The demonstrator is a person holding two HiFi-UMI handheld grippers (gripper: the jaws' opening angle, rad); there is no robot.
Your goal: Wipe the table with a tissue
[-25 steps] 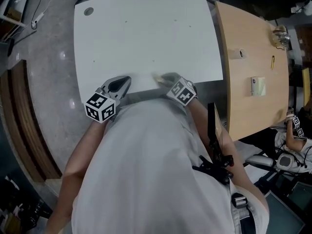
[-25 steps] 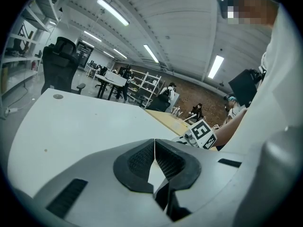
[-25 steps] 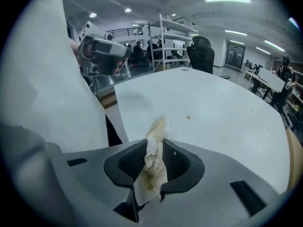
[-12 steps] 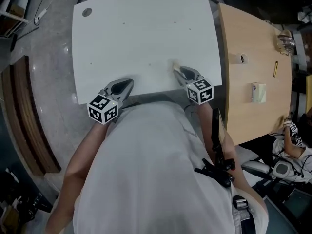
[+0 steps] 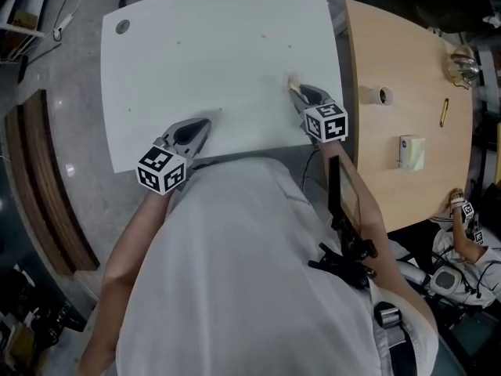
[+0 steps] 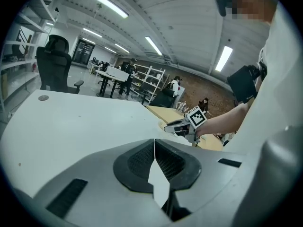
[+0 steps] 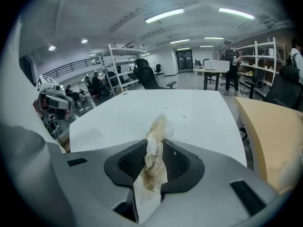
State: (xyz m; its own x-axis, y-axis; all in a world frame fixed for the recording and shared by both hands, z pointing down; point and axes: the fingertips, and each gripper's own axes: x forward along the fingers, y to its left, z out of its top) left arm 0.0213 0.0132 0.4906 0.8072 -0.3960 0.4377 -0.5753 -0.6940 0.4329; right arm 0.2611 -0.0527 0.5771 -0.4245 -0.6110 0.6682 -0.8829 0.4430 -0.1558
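Right gripper (image 5: 300,92) jaws clamped on the stained tissue (image 7: 154,162) at the right side of the white table (image 5: 219,45) — left gripper (image 5: 203,125) jaws pressed together, empty, at the table's near edge.

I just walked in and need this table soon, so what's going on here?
A person is wiping the white table with hand-held grippers. The right gripper is shut on a crumpled, brown-stained tissue, low over the table's right side. The left gripper is shut and empty, by the near edge.
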